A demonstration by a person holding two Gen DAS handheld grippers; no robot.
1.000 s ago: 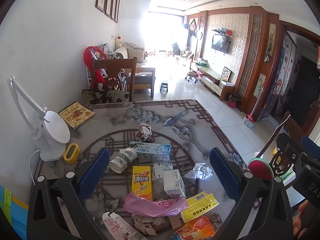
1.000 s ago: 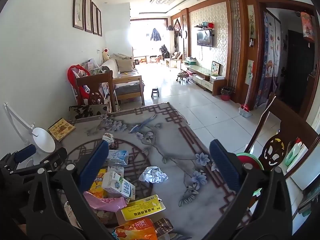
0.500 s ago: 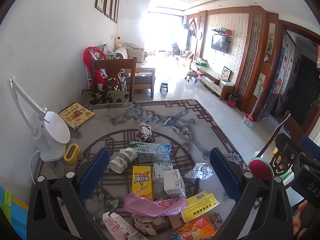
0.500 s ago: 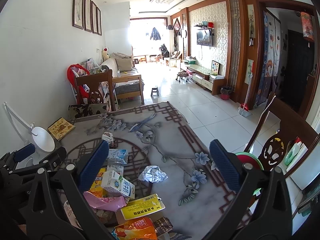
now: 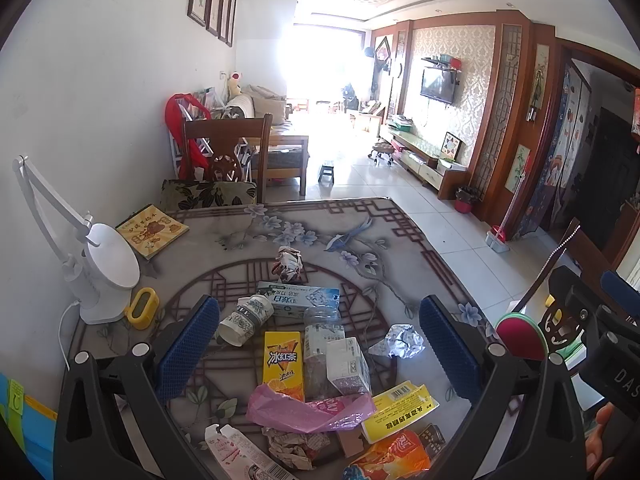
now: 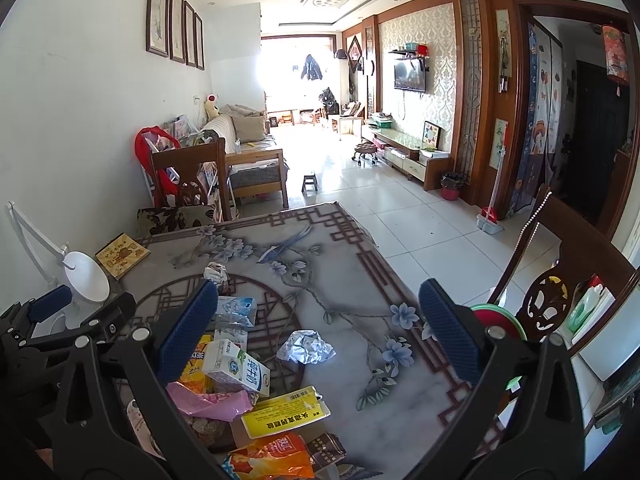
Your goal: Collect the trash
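Trash lies scattered on the patterned table (image 5: 372, 236): a yellow iced-tea carton (image 5: 282, 362), a white milk carton (image 5: 347, 366), a clear plastic bottle (image 5: 320, 330), a paper cup (image 5: 244, 320), a crumpled foil ball (image 5: 398, 342), a pink plastic bag (image 5: 308, 408), a yellow packet (image 5: 400, 410), an orange snack bag (image 5: 388, 460). My left gripper (image 5: 320, 340) hovers open above the cartons, holding nothing. My right gripper (image 6: 318, 330) is open above the foil ball (image 6: 306, 350), with the milk carton (image 6: 236, 368) and yellow packet (image 6: 286, 414) near its left finger.
A white desk lamp (image 5: 100, 268), a yellow tape holder (image 5: 142, 308) and a booklet (image 5: 152, 230) sit on the table's left side. A crumpled wrapper (image 5: 288, 262) and a tissue pack (image 5: 298, 300) lie farther back. Wooden chairs (image 5: 226, 156) stand at the far end and right.
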